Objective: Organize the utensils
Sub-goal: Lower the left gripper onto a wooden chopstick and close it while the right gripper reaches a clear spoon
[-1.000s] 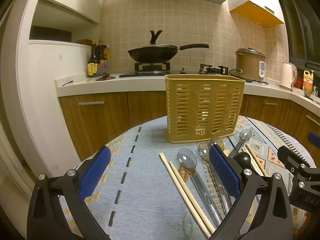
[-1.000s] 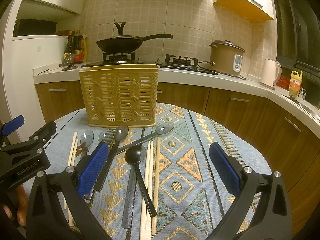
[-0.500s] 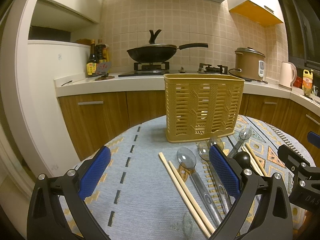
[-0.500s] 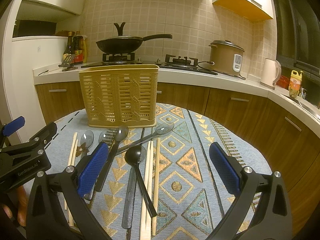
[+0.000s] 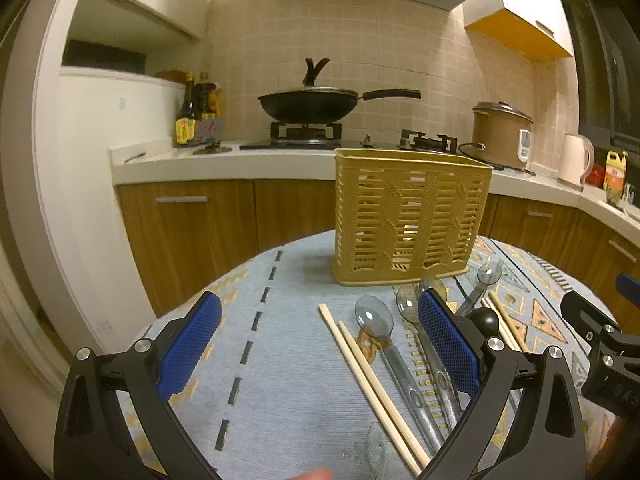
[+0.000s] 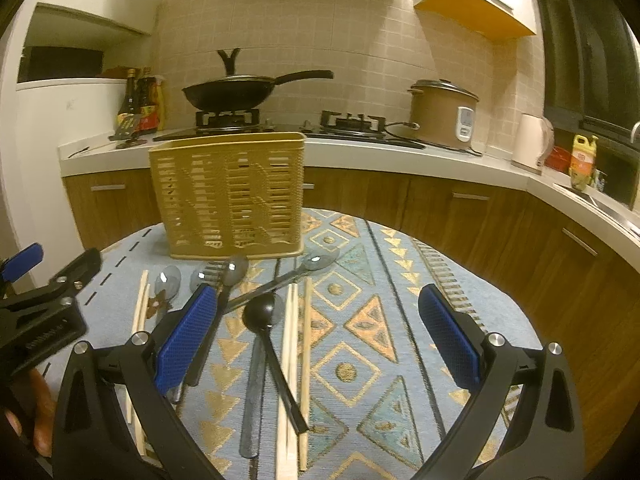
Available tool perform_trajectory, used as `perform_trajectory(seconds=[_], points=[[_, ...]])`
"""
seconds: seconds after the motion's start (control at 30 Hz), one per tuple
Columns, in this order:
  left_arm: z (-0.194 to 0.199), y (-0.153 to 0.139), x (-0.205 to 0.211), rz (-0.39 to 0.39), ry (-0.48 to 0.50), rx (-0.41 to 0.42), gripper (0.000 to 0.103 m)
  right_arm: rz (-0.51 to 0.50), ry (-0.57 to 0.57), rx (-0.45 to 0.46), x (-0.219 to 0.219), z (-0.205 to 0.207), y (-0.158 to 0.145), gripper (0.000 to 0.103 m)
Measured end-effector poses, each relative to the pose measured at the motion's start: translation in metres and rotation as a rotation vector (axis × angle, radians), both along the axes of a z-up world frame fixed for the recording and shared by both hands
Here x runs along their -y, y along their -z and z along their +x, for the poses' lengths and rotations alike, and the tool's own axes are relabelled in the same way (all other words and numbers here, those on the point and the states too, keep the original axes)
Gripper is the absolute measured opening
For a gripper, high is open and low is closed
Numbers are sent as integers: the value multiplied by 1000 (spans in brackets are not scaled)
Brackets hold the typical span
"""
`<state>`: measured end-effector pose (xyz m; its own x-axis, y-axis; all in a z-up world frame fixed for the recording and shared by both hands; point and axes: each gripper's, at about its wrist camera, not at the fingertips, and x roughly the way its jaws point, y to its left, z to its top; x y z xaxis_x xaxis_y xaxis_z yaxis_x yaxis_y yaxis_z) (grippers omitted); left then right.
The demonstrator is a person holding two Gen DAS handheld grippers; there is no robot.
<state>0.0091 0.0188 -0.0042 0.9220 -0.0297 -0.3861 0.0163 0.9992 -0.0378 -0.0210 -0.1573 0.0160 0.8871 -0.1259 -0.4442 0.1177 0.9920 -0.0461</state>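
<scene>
Nothing is sorted yet: the yellow basket [image 6: 228,196] looks empty, spoons [image 6: 168,282] and chopsticks [image 6: 306,344] lie before it, both tongs [image 5: 316,348] [image 6: 316,336] gape unloaded.

From my side, the free room is mostly at the edges of the table. The cloth [image 5: 280,360] left of the chopstick pair [image 5: 372,384] is bare, and my left gripper [image 5: 320,352] hangs over it with jaws wide apart. On the right, the patterned cloth beyond the three chopsticks [image 6: 296,360] is also bare, under my right gripper [image 6: 320,344], also spread wide. Between these two zones the way is crowded: clear spoons [image 6: 168,284], a black ladle [image 6: 260,312] and crossing handles lie close together. The yellow basket [image 6: 232,196] stands upright behind them and blocks the far side. Its top looks open, though I cannot see inside well
</scene>
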Motion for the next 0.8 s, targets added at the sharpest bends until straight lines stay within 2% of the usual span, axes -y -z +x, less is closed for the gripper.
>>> perform_trajectory(seconds=[0.13, 0.27, 0.33, 0.4, 0.53, 0.57, 0.63, 0.67, 0.73, 0.8], points=[[4, 3, -9, -44, 46, -54, 95, 55, 3, 3, 9, -1, -1, 97], [14, 7, -11, -28, 91, -156, 89, 123, -6, -45, 21, 5, -1, 97], [21, 10, -13, -29, 121, -222, 82, 144, -12, -71, 25, 9, -3, 97], [35, 15, -14, -40, 167, -326, 74, 141, -4, -122, 28, 18, -7, 97], [56, 23, -27, -139, 237, -465, 57, 189, -50, -219, 39, 40, -17, 95], [61, 25, -33, -177, 249, -499, 57, 207, -62, -239, 41, 46, -18, 92], [71, 30, -41, -206, 249, -544, 53, 251, -88, -305, 47, 62, -18, 86], [74, 32, -42, -205, 246, -554, 51, 270, -98, -331, 50, 68, -16, 83], [78, 35, -42, -191, 242, -576, 38, 300, -122, -401, 52, 83, -9, 77], [86, 40, -39, -176, 247, -607, 37, 305, -123, -462, 52, 96, 1, 71]])
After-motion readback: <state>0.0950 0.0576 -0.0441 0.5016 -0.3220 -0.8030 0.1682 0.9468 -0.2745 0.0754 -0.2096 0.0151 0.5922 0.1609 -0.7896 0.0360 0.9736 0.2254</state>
